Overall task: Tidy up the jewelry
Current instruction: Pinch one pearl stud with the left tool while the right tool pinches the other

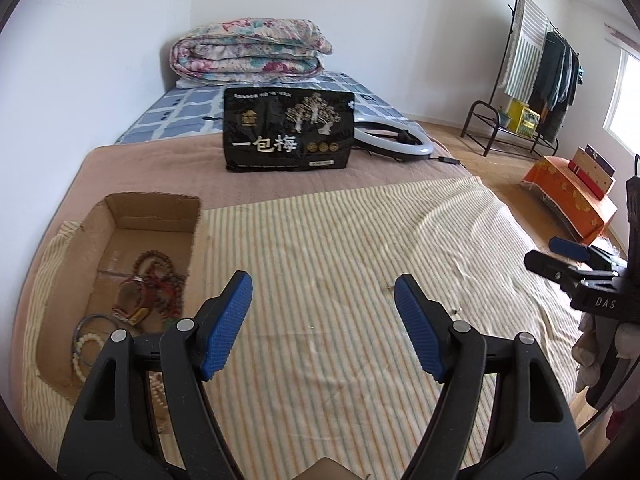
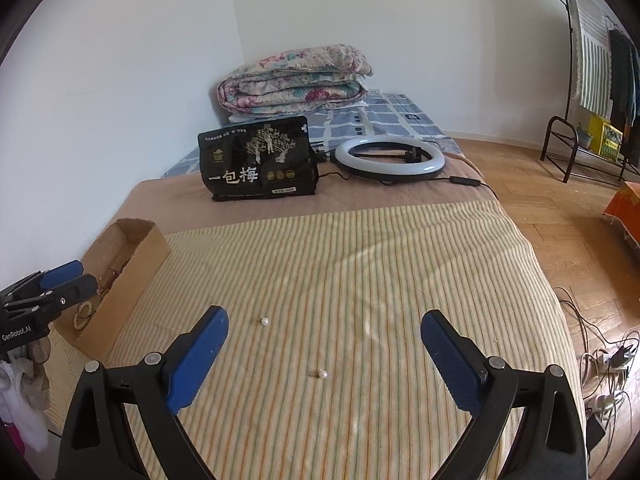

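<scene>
Both grippers gaping wide, holding nothing.
Two loose pearls (image 2: 322, 374) seen only from right wrist; cardboard box (image 1: 132, 216) running lengthwise away.

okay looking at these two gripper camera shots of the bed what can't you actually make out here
- Cardboard box contents, left wrist view: the left gripper covers the near bracelets.
- Same box, right wrist view: its wall hides most jewelry.
- Two pearl pieces: too small to identify.
- Right gripper: cut off at the edge.
</scene>
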The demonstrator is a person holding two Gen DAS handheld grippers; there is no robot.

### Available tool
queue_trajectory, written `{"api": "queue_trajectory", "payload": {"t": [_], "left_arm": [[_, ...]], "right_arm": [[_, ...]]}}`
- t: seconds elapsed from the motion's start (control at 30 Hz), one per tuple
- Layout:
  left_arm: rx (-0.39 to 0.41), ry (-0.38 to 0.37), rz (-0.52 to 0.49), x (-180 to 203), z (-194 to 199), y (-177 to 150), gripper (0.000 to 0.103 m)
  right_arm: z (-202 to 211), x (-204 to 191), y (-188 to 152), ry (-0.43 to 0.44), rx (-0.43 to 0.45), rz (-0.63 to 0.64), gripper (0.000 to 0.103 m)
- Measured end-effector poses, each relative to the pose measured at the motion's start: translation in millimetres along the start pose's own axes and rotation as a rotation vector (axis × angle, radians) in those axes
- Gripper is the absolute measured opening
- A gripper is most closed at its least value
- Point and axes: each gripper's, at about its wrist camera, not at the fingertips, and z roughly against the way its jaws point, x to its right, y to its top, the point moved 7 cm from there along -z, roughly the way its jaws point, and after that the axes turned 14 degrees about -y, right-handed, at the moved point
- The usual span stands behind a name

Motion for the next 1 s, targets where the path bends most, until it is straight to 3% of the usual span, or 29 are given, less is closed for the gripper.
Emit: {"api": "queue_trajectory", "payload": {"t": [0.43, 0.57, 0.93, 1.0], "left_arm": [[-0.109, -0.097, -0.046, 31.9, -74.4, -17.8, 0.076], [-0.159, -0.12, -0.045, 36.3, -99.2, -25.5, 0.058], [-0.224, -0.138, -0.064, 47.6, -149.3, -41.6, 0.051], [-0.232, -0.136, -0.063, 46.9, -155.7, -42.8, 0.043]], "right_arm": [[-39.1, 10.1, -48.6, 0.012, -0.087, 0.033, 0.085], [-48.8, 7.2, -58.9, 0.027, -0.107, 0.046, 0.077], [-73.4, -9.9, -77.2, 0.077, -0.152, 0.096, 0.048], [-78.0, -12.8, -79.4, 0.081, -0.158, 0.102, 0.045]]}}
